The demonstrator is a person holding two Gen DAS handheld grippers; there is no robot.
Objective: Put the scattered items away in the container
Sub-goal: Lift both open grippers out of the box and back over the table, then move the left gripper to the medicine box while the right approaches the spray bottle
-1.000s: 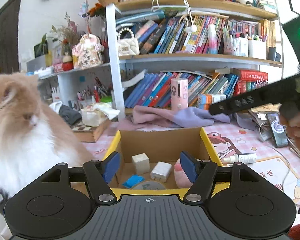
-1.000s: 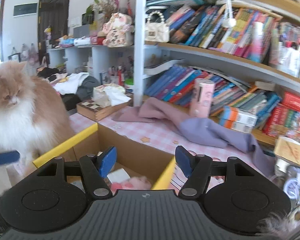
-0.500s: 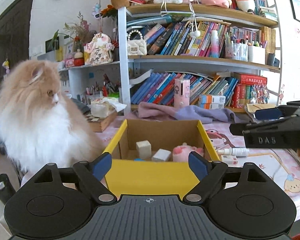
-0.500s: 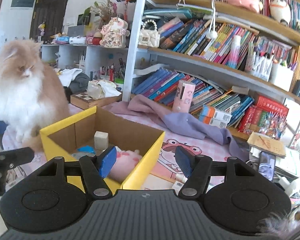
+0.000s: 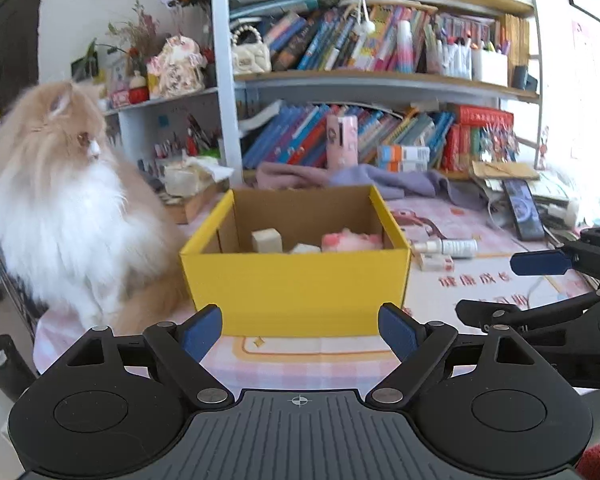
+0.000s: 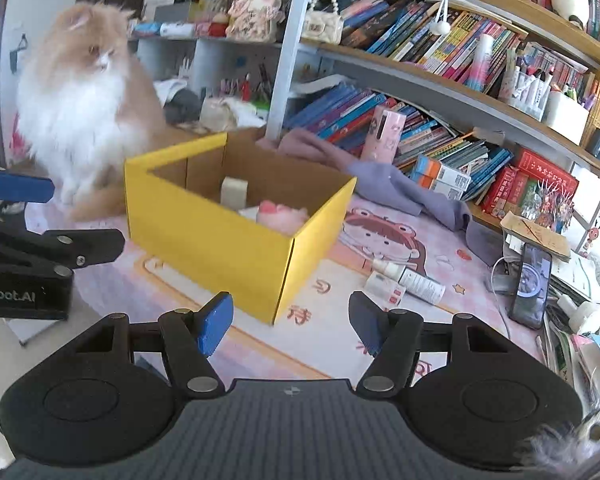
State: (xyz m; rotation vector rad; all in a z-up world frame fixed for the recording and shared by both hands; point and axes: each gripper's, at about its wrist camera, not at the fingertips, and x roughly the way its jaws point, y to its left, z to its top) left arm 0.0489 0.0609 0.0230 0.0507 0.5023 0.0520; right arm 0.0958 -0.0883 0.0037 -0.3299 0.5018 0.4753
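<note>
A yellow cardboard box [image 5: 296,284] stands on the pink mat, and it also shows in the right wrist view [image 6: 204,232]. Inside lie a cream block [image 5: 266,240], a white piece [image 5: 305,249] and a pink plush [image 5: 350,241]. A white spray bottle [image 5: 448,246] and a small white packet [image 5: 436,262] lie on the mat right of the box; both show in the right wrist view, the bottle [image 6: 410,278] and the packet [image 6: 386,289]. My left gripper [image 5: 300,330] is open and empty, in front of the box. My right gripper [image 6: 290,320] is open and empty, near the box's right corner.
A fluffy orange and white cat [image 5: 64,208] sits left of the box. Bookshelves [image 5: 380,80] stand behind. A purple cloth [image 5: 364,180] lies behind the box. A phone [image 6: 530,284], cables and papers crowd the right side.
Both grippers have pulled back and away from the box, which now sits farther ahead. The cat has raised its head and faces the box.
</note>
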